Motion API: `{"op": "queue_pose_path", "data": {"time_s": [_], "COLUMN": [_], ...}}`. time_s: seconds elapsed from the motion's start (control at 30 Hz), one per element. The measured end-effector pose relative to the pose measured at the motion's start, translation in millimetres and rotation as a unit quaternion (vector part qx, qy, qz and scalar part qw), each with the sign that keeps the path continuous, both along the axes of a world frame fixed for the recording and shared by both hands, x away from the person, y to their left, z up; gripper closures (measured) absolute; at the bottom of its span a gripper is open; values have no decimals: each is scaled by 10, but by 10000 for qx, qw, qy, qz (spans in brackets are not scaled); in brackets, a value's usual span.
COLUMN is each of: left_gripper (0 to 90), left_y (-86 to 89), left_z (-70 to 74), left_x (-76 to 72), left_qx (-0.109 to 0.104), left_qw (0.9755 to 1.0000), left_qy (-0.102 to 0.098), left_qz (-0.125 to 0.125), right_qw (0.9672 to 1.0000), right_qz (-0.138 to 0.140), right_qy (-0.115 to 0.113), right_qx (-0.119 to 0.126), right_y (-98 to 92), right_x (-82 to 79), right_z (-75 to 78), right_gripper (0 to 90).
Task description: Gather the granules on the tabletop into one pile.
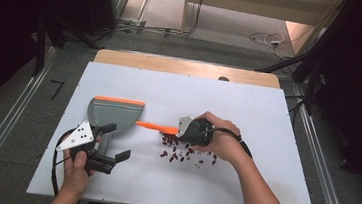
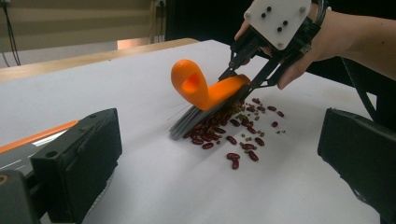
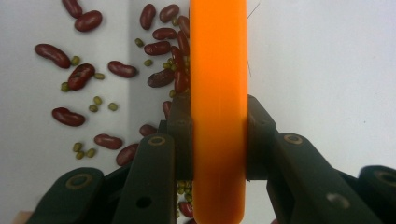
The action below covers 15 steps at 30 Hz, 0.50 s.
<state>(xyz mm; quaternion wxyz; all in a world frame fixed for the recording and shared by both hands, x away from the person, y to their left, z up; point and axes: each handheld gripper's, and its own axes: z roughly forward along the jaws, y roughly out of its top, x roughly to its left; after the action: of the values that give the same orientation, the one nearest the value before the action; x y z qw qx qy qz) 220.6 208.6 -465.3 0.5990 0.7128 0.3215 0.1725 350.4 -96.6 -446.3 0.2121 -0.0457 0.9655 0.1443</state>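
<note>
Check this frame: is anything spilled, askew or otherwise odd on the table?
Yes. Red beans and small green beans lie loose on the white table. The right gripper is clamped on an orange brush with its bristles against the pile. The grey dustpan lies apart to the left, with no beans in it.

My right jaws clamp the orange plastic brush by its handle, its grey bristles down on the white table among scattered dark red kidney beans and small green mung beans.
</note>
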Motion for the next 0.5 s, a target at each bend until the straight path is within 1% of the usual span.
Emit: {"op": "queue_pose_path", "data": {"time_s": [0.1,0.13,0.23,0.33,0.4,0.43,0.5], "left_gripper": [2,2,2,2,2,2,2], "left_y": [4,5,0,-5,-6,-7,-6], "left_z": [3,3,1,0,-2,-3,-2], "left_x": [-2,-3,-3,-2,0,1,0], "left_qx": [7,7,10,17,32,29,40], "left_qw": [10000,10000,10000,10000,10000,10000,10000], "left_qy": [-1,0,7,7,8,9,14], "left_qz": [0,-6,-32,-30,-29,-35,-30], "right_qw": [10000,10000,10000,9999,9999,9999,10000], "right_qz": [16,26,70,93,96,104,59], "right_qy": [-9,59,31,118,109,45,13], "right_qx": [23,14,10,-22,-26,4,39], "right_y": [-20,-26,-49,-74,-75,-71,-71], "right_x": [-27,-37,-54,-80,-83,-81,-76], "right_z": [-8,-10,-5,1,5,19,33], "right_gripper": [682,682,682,682,682,682,682]}}
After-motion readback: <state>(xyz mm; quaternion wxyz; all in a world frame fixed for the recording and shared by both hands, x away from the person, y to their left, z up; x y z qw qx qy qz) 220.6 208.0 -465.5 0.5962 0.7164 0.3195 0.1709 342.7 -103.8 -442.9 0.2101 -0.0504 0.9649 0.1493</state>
